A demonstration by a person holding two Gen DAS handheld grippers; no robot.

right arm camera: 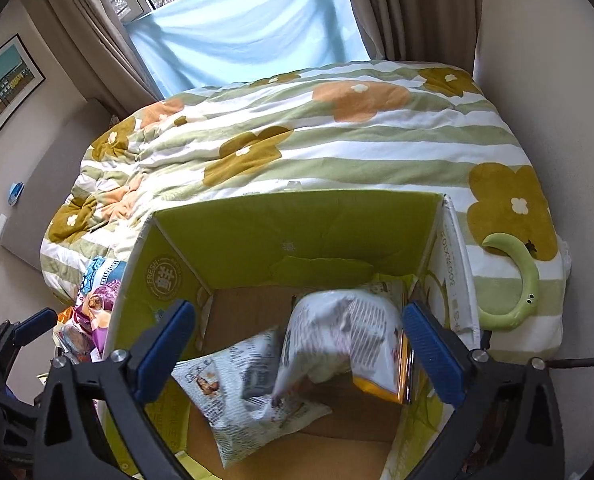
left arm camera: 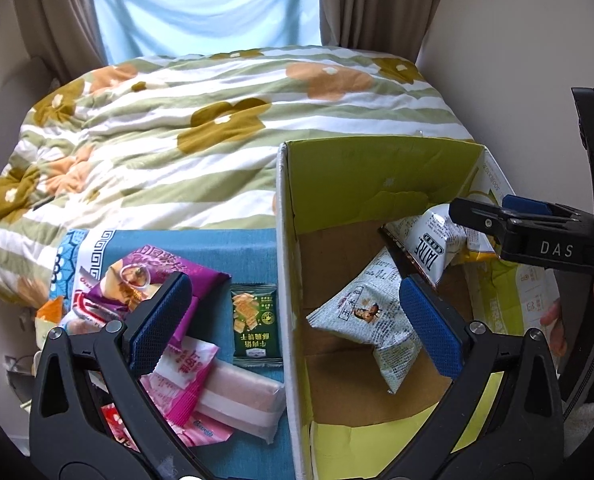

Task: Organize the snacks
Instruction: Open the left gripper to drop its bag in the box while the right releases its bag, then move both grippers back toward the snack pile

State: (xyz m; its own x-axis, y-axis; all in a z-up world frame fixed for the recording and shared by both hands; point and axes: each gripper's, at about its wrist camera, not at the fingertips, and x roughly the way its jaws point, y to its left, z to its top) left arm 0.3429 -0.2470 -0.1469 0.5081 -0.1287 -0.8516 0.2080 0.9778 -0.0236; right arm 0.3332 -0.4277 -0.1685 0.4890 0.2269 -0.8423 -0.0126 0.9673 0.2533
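A green-lined cardboard box [left arm camera: 377, 168] [right arm camera: 281, 236] stands on the bed's near edge. Inside lie a newsprint-patterned snack bag [left arm camera: 369, 320] [right arm camera: 233, 392], a second white bag [left arm camera: 433, 244] [right arm camera: 337, 328], blurred in the right wrist view, and a yellow packet [right arm camera: 381, 388]. Left of the box, loose snacks lie on a blue cloth [left arm camera: 201, 244]: a purple bag [left arm camera: 157, 276], a dark green cracker packet [left arm camera: 255, 320], pink packets [left arm camera: 189, 376] and a pale wafer pack [left arm camera: 241, 400]. My left gripper [left arm camera: 293, 328] is open, straddling the box's left wall. My right gripper [right arm camera: 297, 348] [left arm camera: 493, 216] is open above the box, empty.
A striped quilt with flower prints [left arm camera: 201, 120] [right arm camera: 337, 140] covers the bed beyond the box. A green curved neck cushion [right arm camera: 517, 280] lies on the quilt right of the box. Curtains and a window [right arm camera: 241, 28] are behind. A wall [left arm camera: 517, 40] runs along the right.
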